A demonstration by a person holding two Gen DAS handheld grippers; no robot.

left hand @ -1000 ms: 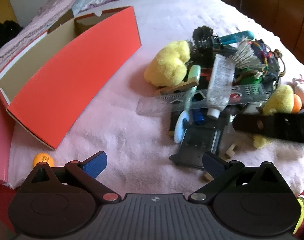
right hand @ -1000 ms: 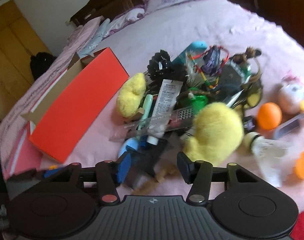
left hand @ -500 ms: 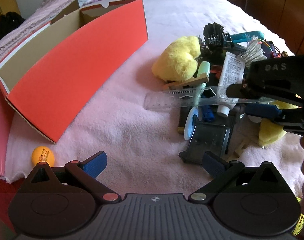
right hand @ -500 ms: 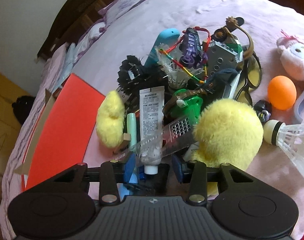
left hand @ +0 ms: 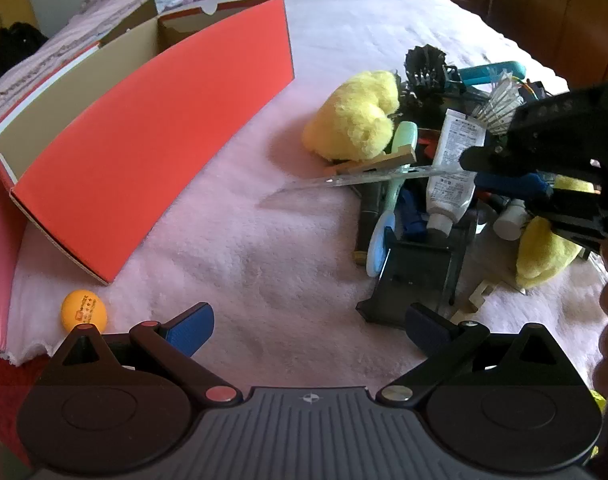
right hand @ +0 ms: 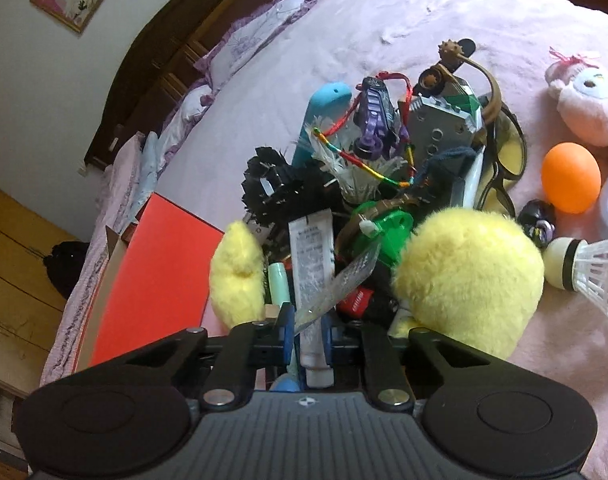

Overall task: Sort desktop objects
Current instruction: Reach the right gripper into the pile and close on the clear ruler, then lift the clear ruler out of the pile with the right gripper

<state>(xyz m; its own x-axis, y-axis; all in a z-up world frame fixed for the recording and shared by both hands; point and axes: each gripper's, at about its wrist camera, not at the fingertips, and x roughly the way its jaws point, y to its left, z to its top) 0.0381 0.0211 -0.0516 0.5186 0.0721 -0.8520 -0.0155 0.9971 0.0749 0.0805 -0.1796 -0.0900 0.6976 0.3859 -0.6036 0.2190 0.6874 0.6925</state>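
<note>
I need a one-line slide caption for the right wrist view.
Right gripper closing its fingers on a clear ruler above a cluttered pile.

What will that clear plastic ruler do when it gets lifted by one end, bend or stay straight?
The ruler is thin and long, so it will probably flex a little but not flop. The right gripper is closing on one end only, so the far end may sag or swing. Its smooth plastic could slip, and it may drag the white tube lying across it.
</note>
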